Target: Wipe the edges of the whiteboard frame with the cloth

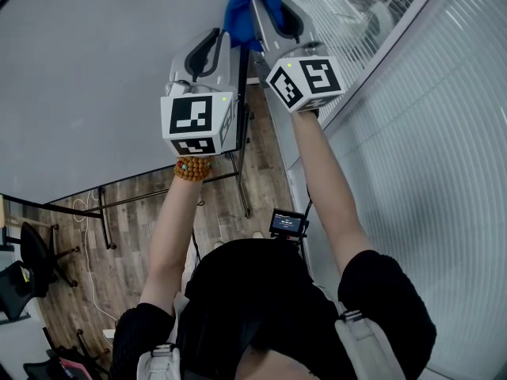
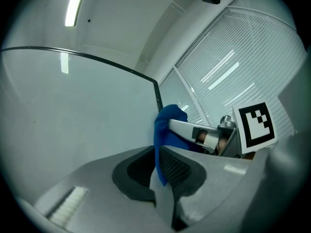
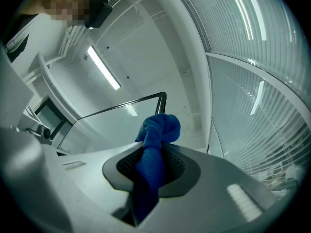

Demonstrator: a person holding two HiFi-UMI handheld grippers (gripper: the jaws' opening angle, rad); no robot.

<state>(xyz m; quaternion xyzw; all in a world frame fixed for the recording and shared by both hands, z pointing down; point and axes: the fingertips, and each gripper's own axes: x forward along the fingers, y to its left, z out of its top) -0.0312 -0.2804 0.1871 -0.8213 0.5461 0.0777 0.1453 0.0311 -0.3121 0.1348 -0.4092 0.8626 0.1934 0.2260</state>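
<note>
The blue cloth (image 1: 249, 2) is bunched against the dark right edge of the whiteboard frame (image 1: 242, 93), close to its top corner (image 3: 163, 101). My right gripper (image 1: 269, 14) is shut on the cloth (image 3: 158, 130), whose knot bulges out past its pads. My left gripper (image 1: 222, 46) sits just left of it along the same edge, over the grey whiteboard (image 1: 95, 70). In the left gripper view a tail of the cloth (image 2: 167, 120) runs down between the left gripper's (image 2: 160, 171) closed pads. The right gripper's finger (image 2: 187, 127) shows beside it.
A glass wall with white blinds (image 1: 428, 133) rises close on the right. Below, the whiteboard's stand legs (image 1: 238, 180) rest on a wooden floor, with black chairs (image 1: 36, 260) at the lower left. A ceiling light strip (image 3: 104, 67) is overhead.
</note>
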